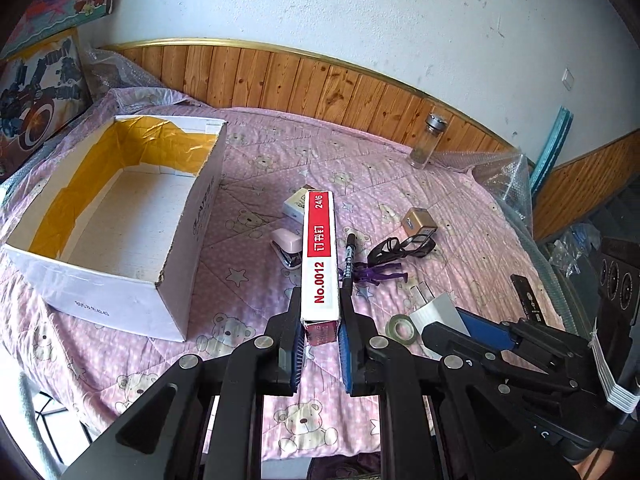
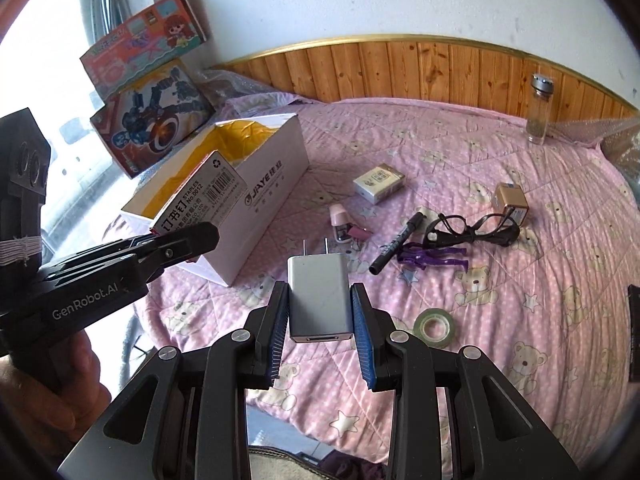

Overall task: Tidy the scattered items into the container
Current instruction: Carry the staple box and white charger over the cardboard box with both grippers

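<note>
- Both jaws are pinching something: your left gripper (image 1: 320, 320) presses its blue pads on the near end of the staple box (image 1: 320, 256), and your right gripper (image 2: 320, 316) clamps the grey charger (image 2: 320, 296) by its two sides, prongs pointing away.
- Around, on the pink bear quilt (image 2: 500, 300), you see these scattered items in the centre and right of the right wrist view: a small white carton (image 2: 378, 182), a pink stapler (image 2: 340, 222), a black marker (image 2: 396, 244), a purple figure (image 2: 432, 258), black glasses (image 2: 468, 230), a gold block (image 2: 512, 200) and a tape roll (image 2: 434, 326).
- A glass bottle (image 2: 538, 108) stands upright in the upper right, near the wood panel, well apart from the rest.
- Two toy boxes (image 2: 152, 120) lean at the upper left, behind the container.
- The container (image 1: 120, 208) is an open white carton at the left of the left wrist view, with yellow tape on its inner walls; I can see nothing inside it.
- The staple box is long, white and red, printed "No.0012" and "24/6"; in the right wrist view it is held in front of the container's near corner.
- Your left gripper body crosses the lower left of the right wrist view, between the charger and the container.
</note>
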A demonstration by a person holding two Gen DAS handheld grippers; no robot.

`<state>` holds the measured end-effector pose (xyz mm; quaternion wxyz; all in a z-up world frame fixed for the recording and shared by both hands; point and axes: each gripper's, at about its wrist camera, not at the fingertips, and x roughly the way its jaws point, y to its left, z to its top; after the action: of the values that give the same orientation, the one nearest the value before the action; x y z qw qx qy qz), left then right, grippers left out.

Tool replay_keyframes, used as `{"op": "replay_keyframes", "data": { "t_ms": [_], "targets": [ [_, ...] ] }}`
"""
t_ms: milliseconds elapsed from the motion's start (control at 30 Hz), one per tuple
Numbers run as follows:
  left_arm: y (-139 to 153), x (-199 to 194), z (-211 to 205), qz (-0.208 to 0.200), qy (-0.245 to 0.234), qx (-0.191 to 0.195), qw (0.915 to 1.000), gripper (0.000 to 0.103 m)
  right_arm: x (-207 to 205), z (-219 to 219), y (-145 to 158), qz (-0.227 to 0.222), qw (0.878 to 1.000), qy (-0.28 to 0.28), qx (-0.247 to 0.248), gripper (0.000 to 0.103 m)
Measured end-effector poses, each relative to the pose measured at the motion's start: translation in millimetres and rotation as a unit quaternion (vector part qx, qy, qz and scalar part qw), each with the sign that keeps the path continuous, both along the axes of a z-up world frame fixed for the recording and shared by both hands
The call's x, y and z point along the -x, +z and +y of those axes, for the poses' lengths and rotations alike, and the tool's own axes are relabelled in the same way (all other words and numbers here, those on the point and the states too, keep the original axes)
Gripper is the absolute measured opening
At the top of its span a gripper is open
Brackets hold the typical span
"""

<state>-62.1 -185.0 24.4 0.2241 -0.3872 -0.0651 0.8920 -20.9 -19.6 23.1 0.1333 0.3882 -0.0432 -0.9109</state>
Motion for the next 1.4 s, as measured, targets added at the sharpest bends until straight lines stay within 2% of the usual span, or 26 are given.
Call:
{"op": "replay_keyframes", "data": {
  "t_ms": [567,1000,1400],
  "targets": [
    [18,-8,-71,0.013,0.031,-0.043,0.9985,0.016,8,-77,30,0.024,0.998,0.055,-0.018,0.032],
    [21,13,-122,0.008,0.063,-0.06,0.9962,0.016,41,-123,42,0.024,0.996,0.089,-0.016,0.033],
    [18,45,-145,-0.006,0.076,-0.067,0.9949,0.016,79,-151,43,0.014,0.994,0.109,-0.016,0.033]
  ]
}}
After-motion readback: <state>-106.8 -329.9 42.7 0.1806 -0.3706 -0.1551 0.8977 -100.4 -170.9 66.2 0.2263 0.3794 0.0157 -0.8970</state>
